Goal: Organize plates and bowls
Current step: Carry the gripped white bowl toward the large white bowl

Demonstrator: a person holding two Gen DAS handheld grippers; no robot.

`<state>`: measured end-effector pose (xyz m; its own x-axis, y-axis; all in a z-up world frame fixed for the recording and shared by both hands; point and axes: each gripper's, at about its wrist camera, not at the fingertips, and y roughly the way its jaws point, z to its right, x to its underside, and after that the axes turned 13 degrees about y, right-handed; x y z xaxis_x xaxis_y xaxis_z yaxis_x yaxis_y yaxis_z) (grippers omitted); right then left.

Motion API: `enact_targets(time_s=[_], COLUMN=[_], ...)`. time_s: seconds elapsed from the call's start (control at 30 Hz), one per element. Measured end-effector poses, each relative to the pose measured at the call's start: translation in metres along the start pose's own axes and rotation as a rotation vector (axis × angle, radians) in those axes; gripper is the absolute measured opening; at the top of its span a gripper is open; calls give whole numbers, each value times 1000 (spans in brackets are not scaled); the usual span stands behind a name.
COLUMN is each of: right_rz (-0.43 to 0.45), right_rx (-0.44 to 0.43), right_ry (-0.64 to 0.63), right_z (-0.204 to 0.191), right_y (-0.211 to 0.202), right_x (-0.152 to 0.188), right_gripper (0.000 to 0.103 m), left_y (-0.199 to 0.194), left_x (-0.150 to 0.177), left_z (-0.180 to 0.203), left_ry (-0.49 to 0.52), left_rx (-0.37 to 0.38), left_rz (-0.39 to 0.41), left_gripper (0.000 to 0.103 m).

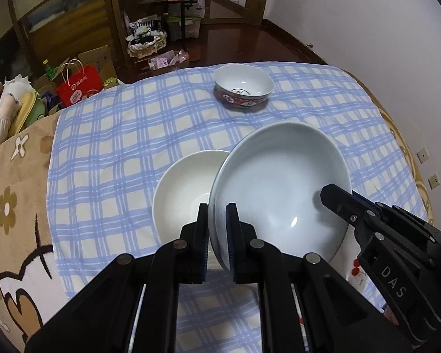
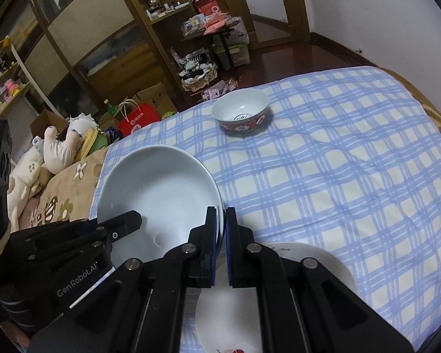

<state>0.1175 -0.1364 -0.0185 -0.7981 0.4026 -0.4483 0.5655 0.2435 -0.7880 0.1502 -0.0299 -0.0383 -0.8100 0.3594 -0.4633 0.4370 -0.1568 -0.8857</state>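
Rim-pinched by both closed grippers, left (image 1: 217,235) and right (image 2: 220,244), the stiff, slippery, breakable pale-blue glazed ceramic plate (image 1: 279,182) is judged best held opposite-edged.

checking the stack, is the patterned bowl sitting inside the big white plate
No, the patterned bowl stands alone on the checked cloth, far behind the big white plate.

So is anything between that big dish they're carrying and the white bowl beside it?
Nothing visible. Both grippers, left and right, clamp the big dish, whose rim already overlaps the white bowl; the patterned bowl sits farther away.
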Motion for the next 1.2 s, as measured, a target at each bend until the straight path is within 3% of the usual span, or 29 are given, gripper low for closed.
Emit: enact_targets(time_s=[0.43, 1.2], right_rz=[-11, -64], right_rx=[-15, -15], right_ry=[-64, -109], right_z=[-16, -21], right_y=[16, 57], right_x=[4, 11], right_gripper=[7, 7], left_y=[7, 41], left_x=[18, 25], left_z=[-14, -41], left_ry=[-22, -101], left_rx=[-31, 10], left_rz=[14, -22], left_gripper=[11, 11])
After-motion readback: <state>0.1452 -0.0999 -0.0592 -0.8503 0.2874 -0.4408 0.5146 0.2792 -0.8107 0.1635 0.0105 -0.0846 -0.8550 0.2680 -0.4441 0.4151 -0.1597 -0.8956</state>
